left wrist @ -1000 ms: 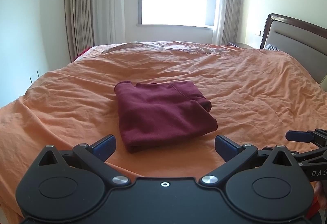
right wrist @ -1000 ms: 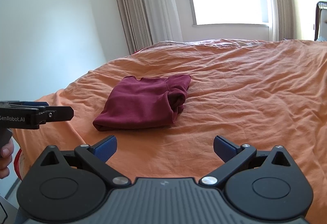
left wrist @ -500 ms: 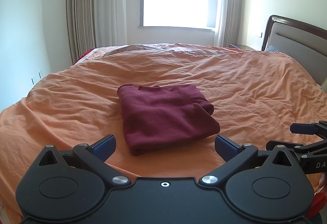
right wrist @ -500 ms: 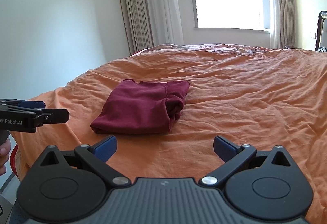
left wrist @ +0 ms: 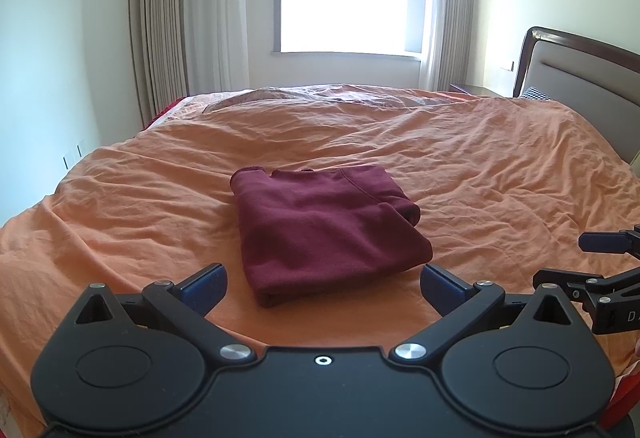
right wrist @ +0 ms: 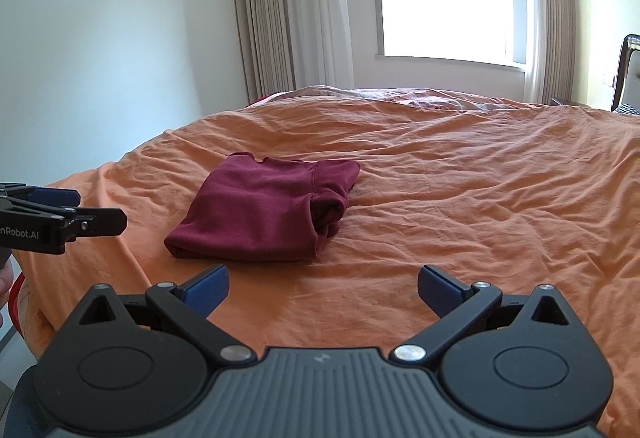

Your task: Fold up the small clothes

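- While lying folded ahead of both jaw pairs on the orange bedspread (left wrist: 500,166), maroon garment (left wrist: 324,230) appears done.
- Left gripper (left wrist: 323,284) and right gripper (right wrist: 323,287): spread wide, empty.
- Best to check edges, then press flat gently if loose.

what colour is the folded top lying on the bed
Dark maroon, plain. The top shows best in the left wrist view, on the orange bed.

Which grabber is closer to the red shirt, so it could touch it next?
Probably the left. The left gripper is open with the folded maroon shirt straight ahead between its fingers. The right gripper, open too, sits off to the side, with the shirt up and left of it.
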Demonstrator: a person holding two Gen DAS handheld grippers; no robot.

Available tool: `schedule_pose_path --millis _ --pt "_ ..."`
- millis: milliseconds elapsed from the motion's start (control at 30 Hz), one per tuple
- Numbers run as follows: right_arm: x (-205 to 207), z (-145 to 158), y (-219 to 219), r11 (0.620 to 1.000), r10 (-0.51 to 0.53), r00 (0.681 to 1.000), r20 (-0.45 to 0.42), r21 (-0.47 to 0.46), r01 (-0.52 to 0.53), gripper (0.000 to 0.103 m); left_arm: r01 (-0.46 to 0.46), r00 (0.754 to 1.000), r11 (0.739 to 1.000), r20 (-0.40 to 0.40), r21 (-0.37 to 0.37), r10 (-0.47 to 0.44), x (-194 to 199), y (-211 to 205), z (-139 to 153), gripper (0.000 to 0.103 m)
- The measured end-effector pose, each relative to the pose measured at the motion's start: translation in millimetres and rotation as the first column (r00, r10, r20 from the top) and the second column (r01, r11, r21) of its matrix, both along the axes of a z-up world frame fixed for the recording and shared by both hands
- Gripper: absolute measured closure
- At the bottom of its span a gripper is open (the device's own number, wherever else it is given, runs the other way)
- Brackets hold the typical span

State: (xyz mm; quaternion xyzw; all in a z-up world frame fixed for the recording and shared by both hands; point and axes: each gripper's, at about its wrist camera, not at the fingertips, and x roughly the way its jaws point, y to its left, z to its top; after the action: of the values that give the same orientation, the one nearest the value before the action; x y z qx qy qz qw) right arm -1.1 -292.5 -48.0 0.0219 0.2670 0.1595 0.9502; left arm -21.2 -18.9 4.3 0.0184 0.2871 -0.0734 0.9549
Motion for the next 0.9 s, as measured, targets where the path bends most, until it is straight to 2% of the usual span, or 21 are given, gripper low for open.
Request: schedule_pose_path --millis 900 --pt "3.0 -9.1 3.0 1.0 -0.002 1.0 -0.022 -0.003 0.002 0.0 0.008 1.0 1.0 -0.008 0.008 -0.008 6.4 0.2 -4.0 0.0"
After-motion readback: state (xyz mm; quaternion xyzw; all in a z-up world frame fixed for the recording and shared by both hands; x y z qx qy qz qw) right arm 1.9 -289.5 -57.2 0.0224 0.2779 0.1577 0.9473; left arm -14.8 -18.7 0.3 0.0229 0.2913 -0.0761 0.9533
